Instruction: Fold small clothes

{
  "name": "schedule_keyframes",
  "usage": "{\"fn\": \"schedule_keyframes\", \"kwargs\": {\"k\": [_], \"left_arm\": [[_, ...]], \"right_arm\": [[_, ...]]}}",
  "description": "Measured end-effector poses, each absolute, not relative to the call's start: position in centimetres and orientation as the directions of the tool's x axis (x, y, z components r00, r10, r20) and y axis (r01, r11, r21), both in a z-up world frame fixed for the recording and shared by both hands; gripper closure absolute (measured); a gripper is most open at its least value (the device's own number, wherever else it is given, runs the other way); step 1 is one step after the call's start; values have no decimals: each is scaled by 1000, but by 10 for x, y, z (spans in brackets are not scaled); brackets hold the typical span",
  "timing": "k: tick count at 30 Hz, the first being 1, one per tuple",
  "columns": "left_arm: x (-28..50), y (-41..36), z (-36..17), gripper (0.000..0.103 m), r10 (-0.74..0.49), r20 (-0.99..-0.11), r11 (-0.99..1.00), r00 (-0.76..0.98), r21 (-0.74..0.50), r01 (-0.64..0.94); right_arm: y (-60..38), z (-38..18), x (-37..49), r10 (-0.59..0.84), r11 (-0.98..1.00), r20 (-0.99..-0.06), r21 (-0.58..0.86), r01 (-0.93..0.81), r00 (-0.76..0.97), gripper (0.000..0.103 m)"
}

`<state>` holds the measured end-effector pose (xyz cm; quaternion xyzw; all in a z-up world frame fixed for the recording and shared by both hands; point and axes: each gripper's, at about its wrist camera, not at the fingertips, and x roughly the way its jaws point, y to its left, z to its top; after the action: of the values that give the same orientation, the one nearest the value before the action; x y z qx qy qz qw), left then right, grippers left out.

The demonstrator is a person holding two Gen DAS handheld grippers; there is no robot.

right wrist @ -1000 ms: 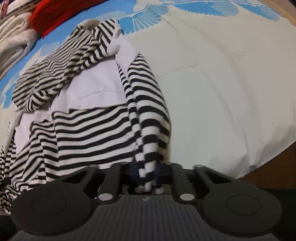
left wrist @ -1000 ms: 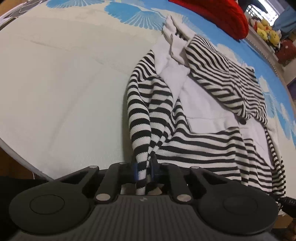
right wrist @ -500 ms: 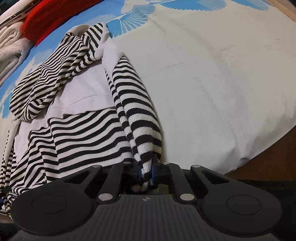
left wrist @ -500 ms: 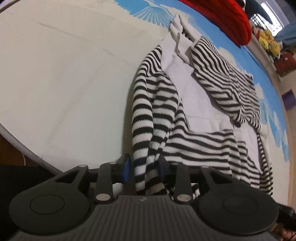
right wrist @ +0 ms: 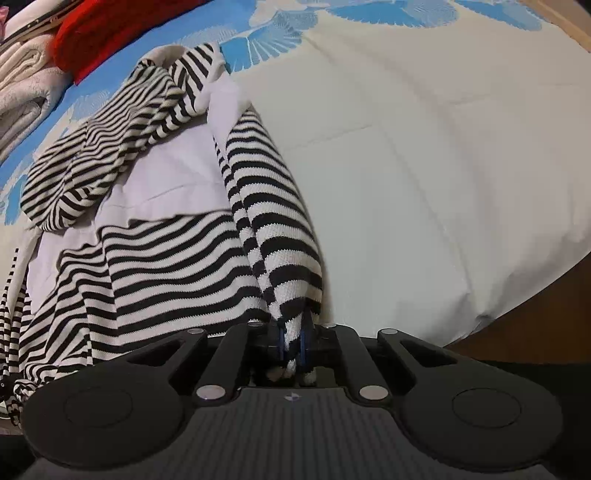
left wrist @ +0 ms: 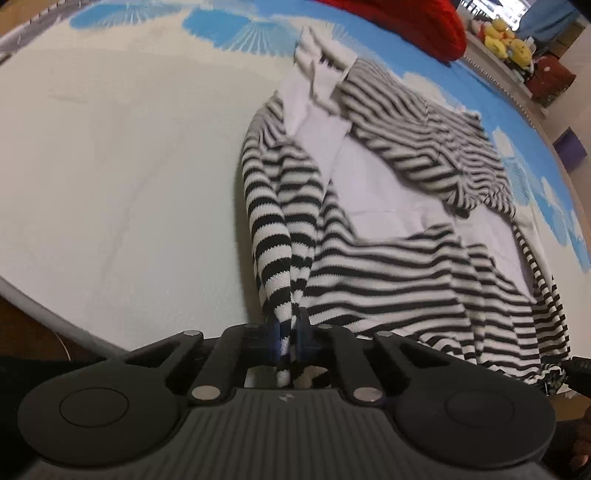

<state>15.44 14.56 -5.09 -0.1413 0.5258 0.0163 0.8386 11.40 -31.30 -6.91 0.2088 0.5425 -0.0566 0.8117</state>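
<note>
A black-and-white striped top with white panels [left wrist: 388, 266] lies spread on the bed. My left gripper [left wrist: 289, 334] has its jaws closing tight on a bunched striped edge of the top at its left side, and the cloth rises from the pads in a taut fold. In the right wrist view the same top [right wrist: 166, 258] lies to the left. My right gripper [right wrist: 291, 341] has its jaws closing on the striped edge at the top's right side, with cloth pinched between the blue pads. A striped sleeve [right wrist: 96, 166] lies folded across the upper part.
The bedcover [left wrist: 129, 166] is cream with blue fan prints, and its near edge [right wrist: 517, 314] drops to a brown floor. A red cushion [left wrist: 406, 18] and yellow plush toys [left wrist: 506, 35] sit beyond the top. Folded white towels [right wrist: 22, 81] lie at the far left.
Half a second ago my left jaws stood apart around the striped edge; now they are pinched on it again. The right gripper has kept its hold on the cloth.
</note>
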Motion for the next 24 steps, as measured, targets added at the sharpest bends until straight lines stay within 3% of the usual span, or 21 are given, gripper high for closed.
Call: {"fn": "schedule_keyframes", "kwargs": {"k": [9,16,20,24], "left_arm": [[142,154,37,97,-183,-795,961,578,-270,-67],[105,180,118,99,-316,-703,927,637,-370,52],[113,179,122,99,-336,-716,926,612,-370,76],[172,190,92,99,-352,-749,906,561,-424,2]], "right_arm": [[-332,5,91,182,876,-806,393,279,563,98],[-362,87,40,222,826,-704,503,254,674,98],[-366,109,26,237,819,-687,522,240,687,98],[-364,95,58,253,820,-718,514,250,648,98]]}}
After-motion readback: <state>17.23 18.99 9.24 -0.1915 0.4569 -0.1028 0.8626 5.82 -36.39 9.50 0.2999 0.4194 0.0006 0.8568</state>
